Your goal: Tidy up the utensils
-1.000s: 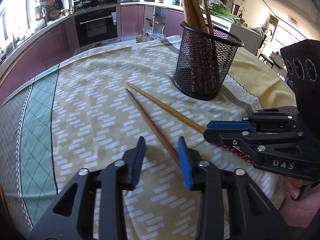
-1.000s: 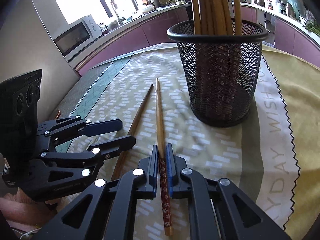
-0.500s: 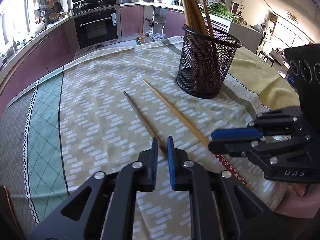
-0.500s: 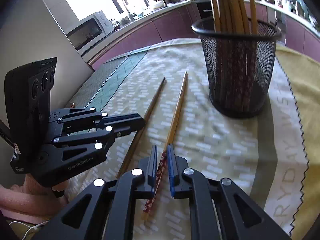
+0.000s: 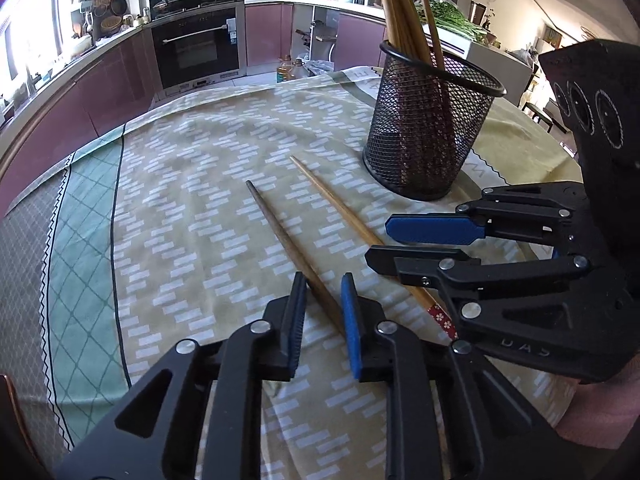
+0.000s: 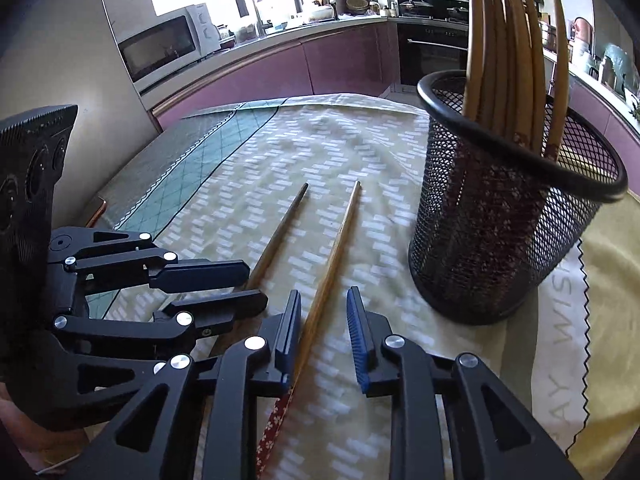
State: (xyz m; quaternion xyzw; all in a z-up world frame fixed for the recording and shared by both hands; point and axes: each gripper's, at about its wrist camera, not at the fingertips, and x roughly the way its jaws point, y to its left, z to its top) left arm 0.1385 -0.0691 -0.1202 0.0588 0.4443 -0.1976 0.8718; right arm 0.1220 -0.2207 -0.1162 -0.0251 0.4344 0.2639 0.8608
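Observation:
Two chopsticks lie side by side on the tablecloth, left of a black mesh cup (image 5: 424,132) (image 6: 500,220) that holds several upright chopsticks. My left gripper (image 5: 322,276) (image 6: 254,286) is shut on the dark chopstick (image 5: 280,236) (image 6: 276,232), which crosses its pads at a slant. The jaws of my right gripper (image 6: 324,294) (image 5: 378,240) are opening. Between them lies the light chopstick (image 6: 336,240) (image 5: 336,208), against the left pad only, with a gap on the right. Its red flowered end (image 6: 276,420) points towards me.
The patterned tablecloth (image 5: 180,220) has a green checked band towards the table's left edge. Kitchen counters, an oven (image 5: 198,52) and a microwave (image 6: 160,48) stand well behind the table. A pink sleeve (image 5: 592,424) shows under the right gripper.
The left jaws have come together onto the dark chopstick. The right jaws, clamped on the light chopstick before, have spread apart, and the right gripper has rolled and shifted slightly.

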